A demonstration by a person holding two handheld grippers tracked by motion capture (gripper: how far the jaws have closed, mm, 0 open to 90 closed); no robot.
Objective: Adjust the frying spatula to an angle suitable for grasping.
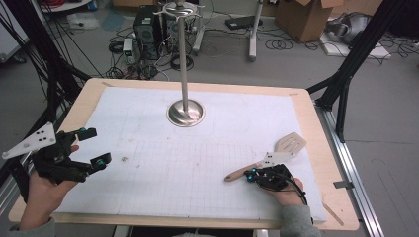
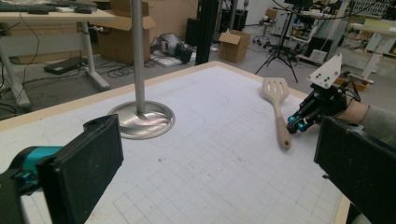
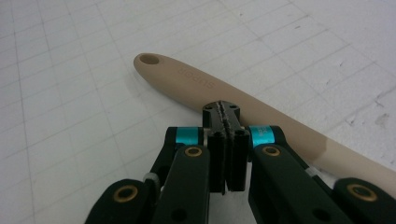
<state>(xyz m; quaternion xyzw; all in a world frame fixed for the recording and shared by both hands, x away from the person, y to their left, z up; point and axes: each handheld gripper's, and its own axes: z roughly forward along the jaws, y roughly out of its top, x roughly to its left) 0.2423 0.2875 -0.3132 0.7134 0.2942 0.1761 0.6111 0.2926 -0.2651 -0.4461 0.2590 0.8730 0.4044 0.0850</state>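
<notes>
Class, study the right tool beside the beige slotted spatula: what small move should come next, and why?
Probably open the right tool and lower it around the beige slotted spatula's handle. Its jaws are pressed together above the handle, gripping nothing, and the spatula lies flat on the white gridded mat.

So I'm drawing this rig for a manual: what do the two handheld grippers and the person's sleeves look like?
Both are black linkage frames with teal collars near the jaws. The left gripper carries a white three-cornered plate dotted with small holes and has flat black pads. The right gripper shows brass-coloured pivot pins, the same kind of plate and a black cable. Both sleeves are grey.
</notes>
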